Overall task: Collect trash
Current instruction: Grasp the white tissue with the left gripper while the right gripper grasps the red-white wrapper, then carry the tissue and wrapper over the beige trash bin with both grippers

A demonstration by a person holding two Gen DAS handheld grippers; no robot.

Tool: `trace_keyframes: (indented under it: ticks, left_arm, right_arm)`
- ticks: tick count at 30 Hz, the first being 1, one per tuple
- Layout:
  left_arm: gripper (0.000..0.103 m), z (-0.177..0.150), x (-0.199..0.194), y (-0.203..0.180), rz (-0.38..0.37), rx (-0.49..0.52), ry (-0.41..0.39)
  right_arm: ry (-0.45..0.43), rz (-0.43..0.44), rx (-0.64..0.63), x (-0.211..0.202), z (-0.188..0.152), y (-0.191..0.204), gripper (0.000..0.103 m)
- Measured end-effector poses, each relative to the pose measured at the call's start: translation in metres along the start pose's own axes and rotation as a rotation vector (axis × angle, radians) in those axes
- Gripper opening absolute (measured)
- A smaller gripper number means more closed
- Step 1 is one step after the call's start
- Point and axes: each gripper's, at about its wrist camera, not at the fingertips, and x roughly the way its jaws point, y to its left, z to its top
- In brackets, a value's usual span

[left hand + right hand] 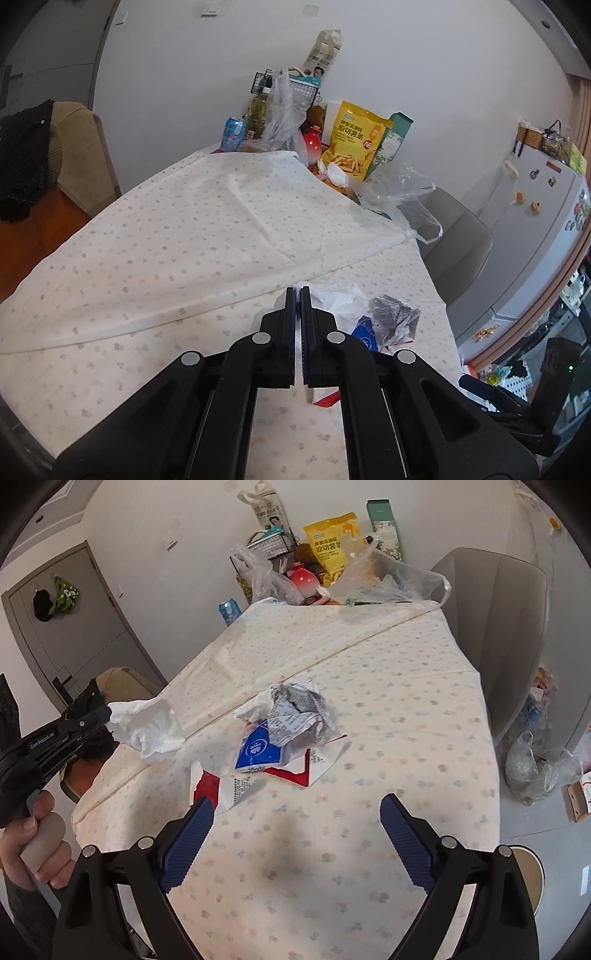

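Note:
A pile of trash lies on the flowered tablecloth (369, 738): crumpled printed paper (299, 709), a blue and white packet (258, 751) and a red and white wrapper (221, 786). My left gripper (297, 291) is shut on a crumpled white tissue (147, 727) and holds it above the table, left of the pile; the right wrist view shows this left gripper (105, 716) too. In the left wrist view the pile's paper (395, 317) and blue packet (364, 332) lie just right of the fingers. My right gripper (295, 812) is open and empty, above the cloth in front of the pile.
At the table's far end stand a yellow snack bag (352, 140), a blue can (232, 134), a red and white jar (301, 579) and clear plastic bags (384, 579). A grey chair (491, 627) stands right of the table. A filled plastic bag (532, 764) sits on the floor.

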Motion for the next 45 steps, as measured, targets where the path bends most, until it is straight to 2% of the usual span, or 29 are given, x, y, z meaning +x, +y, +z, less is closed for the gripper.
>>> trace_keyframes:
  ticks: [5,11,17,20,22,23,28,32,45]
  left_arm:
    - [0.003,-0.006,-0.005,0.021,0.028,-0.035,0.004]
    - [0.003,-0.011,-0.008,0.04,0.059,-0.066,0.01]
    - [0.003,-0.016,-0.008,0.052,0.079,-0.094,0.018]
    - [0.003,-0.018,-0.007,0.054,0.078,-0.103,0.023]
    - [0.003,-0.018,-0.007,0.054,0.074,-0.103,0.024]
    - [0.003,-0.018,-0.007,0.053,0.071,-0.102,0.023]
    - [0.003,-0.019,-0.009,0.045,0.055,-0.1,0.016]
    - [0.003,-0.019,-0.01,0.036,0.041,-0.091,0.013]
    - [0.003,-0.016,-0.031,0.004,-0.025,-0.065,-0.026]
  right_arm:
    - [0.043,-0.007,0.01,0.032,0.008,0.009,0.089]
    - [0.045,-0.07,-0.004,0.06,0.022,0.018,0.088]
    - [0.073,-0.127,-0.004,0.083,0.028,0.014,0.079]
    - [0.095,-0.153,0.008,0.089,0.027,0.008,0.066]
    - [0.104,-0.162,0.016,0.089,0.025,0.003,0.051]
    - [0.106,-0.171,0.013,0.088,0.024,0.002,0.048]
    - [0.108,-0.137,0.003,0.072,0.017,-0.003,0.016]
    - [0.097,-0.122,-0.001,0.058,0.011,-0.008,0.005]
    - [0.035,-0.018,-0.033,-0.001,-0.005,0.0,0.003]
